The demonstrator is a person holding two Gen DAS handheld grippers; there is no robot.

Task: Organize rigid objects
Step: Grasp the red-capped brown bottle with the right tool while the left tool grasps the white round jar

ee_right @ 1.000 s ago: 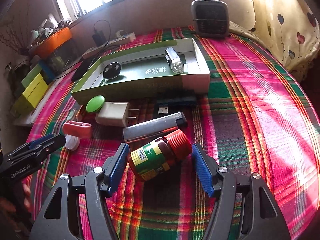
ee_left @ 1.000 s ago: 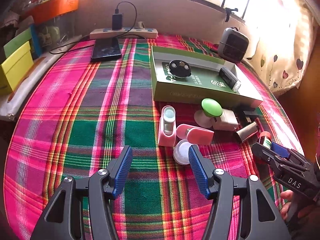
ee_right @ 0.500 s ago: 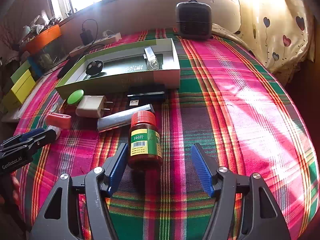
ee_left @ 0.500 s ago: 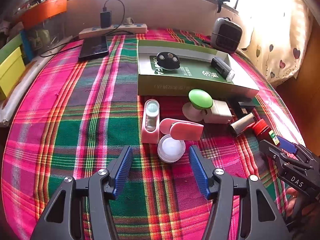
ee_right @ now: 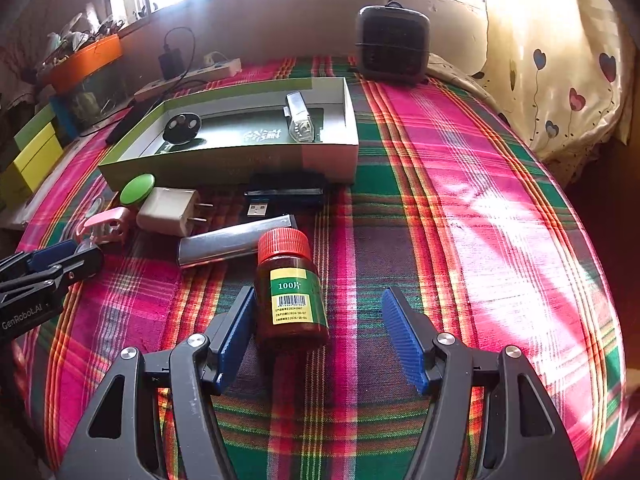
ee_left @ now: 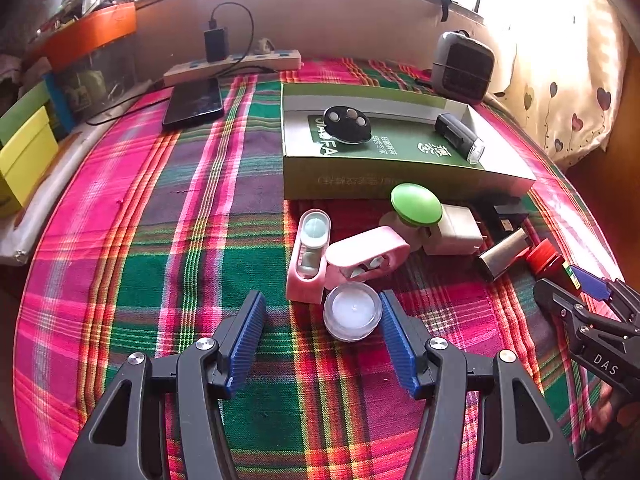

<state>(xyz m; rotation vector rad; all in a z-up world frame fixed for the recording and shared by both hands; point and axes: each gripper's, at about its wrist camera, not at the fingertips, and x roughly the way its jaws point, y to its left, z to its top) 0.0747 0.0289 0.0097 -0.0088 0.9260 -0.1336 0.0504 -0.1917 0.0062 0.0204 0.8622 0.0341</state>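
A green box tray [ee_left: 384, 178] [ee_right: 224, 160] holds a black round remote [ee_left: 346, 125] and a black flashlight [ee_left: 458, 136]. In front of it lie a clear tealight cup [ee_left: 352, 312], a pink case [ee_left: 308, 256], a green-capped item [ee_left: 416, 205], a white charger plug [ee_right: 168, 212], a USB stick [ee_right: 280, 200], a silver bar [ee_right: 232, 240] and a brown pill bottle [ee_right: 290, 296] with a red cap. My left gripper [ee_left: 320, 320] is open with the tealight cup between its fingers, against the right one. My right gripper [ee_right: 318, 320] is open around the upright bottle, which touches the left finger.
The plaid-covered table [ee_left: 160, 240] drops off at right. A phone [ee_left: 194, 102], a power strip [ee_left: 232, 66] and a small heater [ee_right: 392, 46] stand at the back. Coloured boxes [ee_left: 24, 152] sit at far left.
My left gripper moved forward so the tealight cup now sits between its fingers. The pill bottle went from lying tilted to standing upright between my right gripper's fingers.
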